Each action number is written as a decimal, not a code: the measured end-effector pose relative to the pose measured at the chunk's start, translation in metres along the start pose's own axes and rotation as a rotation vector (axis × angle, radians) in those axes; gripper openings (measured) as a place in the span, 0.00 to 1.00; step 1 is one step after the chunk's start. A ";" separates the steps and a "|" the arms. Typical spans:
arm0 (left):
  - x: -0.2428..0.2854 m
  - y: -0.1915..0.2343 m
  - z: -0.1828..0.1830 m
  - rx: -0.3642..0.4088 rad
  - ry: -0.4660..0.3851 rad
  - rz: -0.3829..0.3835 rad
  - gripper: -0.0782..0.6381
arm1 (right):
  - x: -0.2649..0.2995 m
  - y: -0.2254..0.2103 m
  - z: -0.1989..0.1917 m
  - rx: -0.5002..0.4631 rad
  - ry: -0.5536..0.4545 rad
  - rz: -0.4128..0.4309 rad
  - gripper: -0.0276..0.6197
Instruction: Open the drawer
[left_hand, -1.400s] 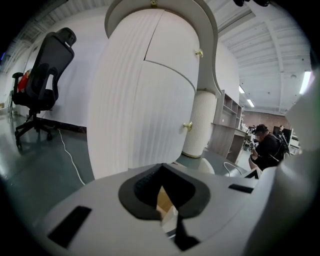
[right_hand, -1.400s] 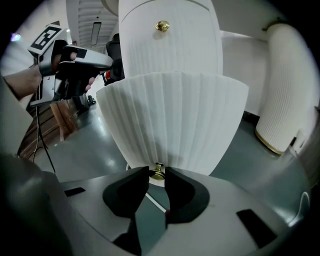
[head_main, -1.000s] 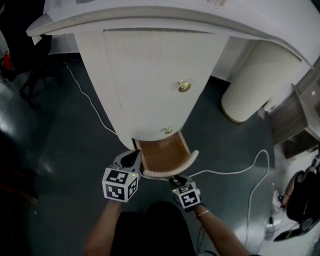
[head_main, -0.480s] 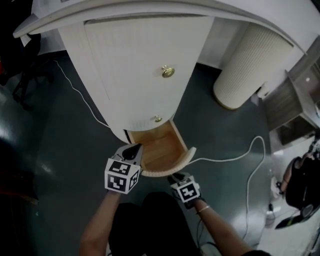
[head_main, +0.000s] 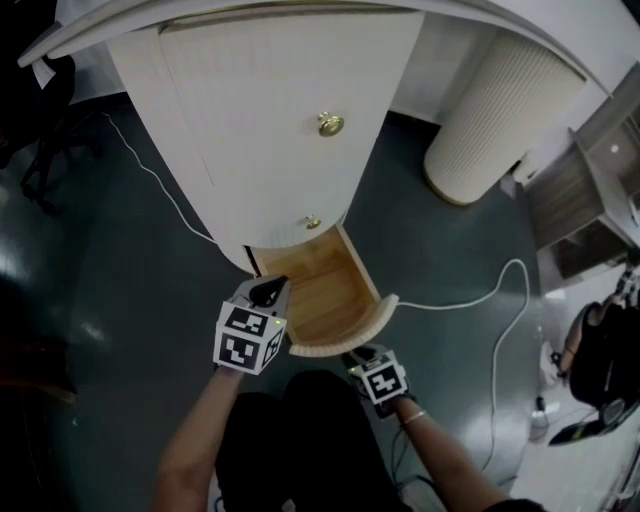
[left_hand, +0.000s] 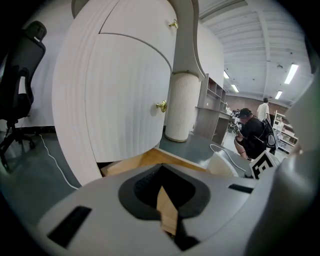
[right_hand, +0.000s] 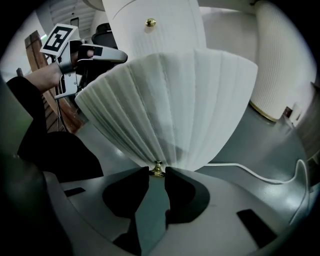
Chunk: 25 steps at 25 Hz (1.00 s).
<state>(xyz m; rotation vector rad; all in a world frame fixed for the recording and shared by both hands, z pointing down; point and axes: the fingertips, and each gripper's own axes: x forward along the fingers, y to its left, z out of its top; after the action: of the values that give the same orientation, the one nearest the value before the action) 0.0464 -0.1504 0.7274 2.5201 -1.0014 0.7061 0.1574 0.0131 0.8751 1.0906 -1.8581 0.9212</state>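
The white cabinet's (head_main: 280, 120) bottom drawer (head_main: 325, 290) stands pulled out, and its bare wooden inside shows. Its ribbed white curved front (right_hand: 170, 105) fills the right gripper view. My right gripper (right_hand: 157, 172) is shut on the small brass drawer knob (right_hand: 157, 169) at the front's lower edge, one pad on each side; in the head view this gripper (head_main: 357, 353) sits just below the drawer front (head_main: 345, 335). My left gripper (head_main: 268, 290) hovers by the drawer's left side, fingertips together with nothing held. Its own view looks over the left gripper (left_hand: 161, 167) onto the wooden drawer (left_hand: 135, 160).
Above the drawer is a cabinet door with a brass knob (head_main: 330, 124), and a smaller knob (head_main: 313, 222) below it. A white cable (head_main: 480, 295) runs over the dark floor at right. A ribbed white column (head_main: 500, 120) and shelving (head_main: 590, 200) stand at right, an office chair (left_hand: 20, 75) at left.
The drawer has slid further out of the cabinet, with my right gripper staying on its knob. My left gripper has kept beside the drawer's left side.
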 end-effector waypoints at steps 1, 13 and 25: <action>0.000 -0.001 -0.001 0.002 0.004 -0.003 0.11 | -0.001 0.001 -0.003 0.004 0.001 0.000 0.19; 0.008 -0.014 -0.004 0.051 0.032 -0.045 0.11 | -0.004 0.002 -0.010 0.075 0.008 0.006 0.20; 0.006 -0.008 -0.005 0.034 0.031 -0.039 0.11 | -0.023 -0.012 -0.020 0.204 0.036 -0.058 0.19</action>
<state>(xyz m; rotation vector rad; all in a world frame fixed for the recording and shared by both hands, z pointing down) 0.0546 -0.1461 0.7338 2.5424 -0.9344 0.7541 0.1808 0.0340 0.8658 1.2350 -1.7228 1.1071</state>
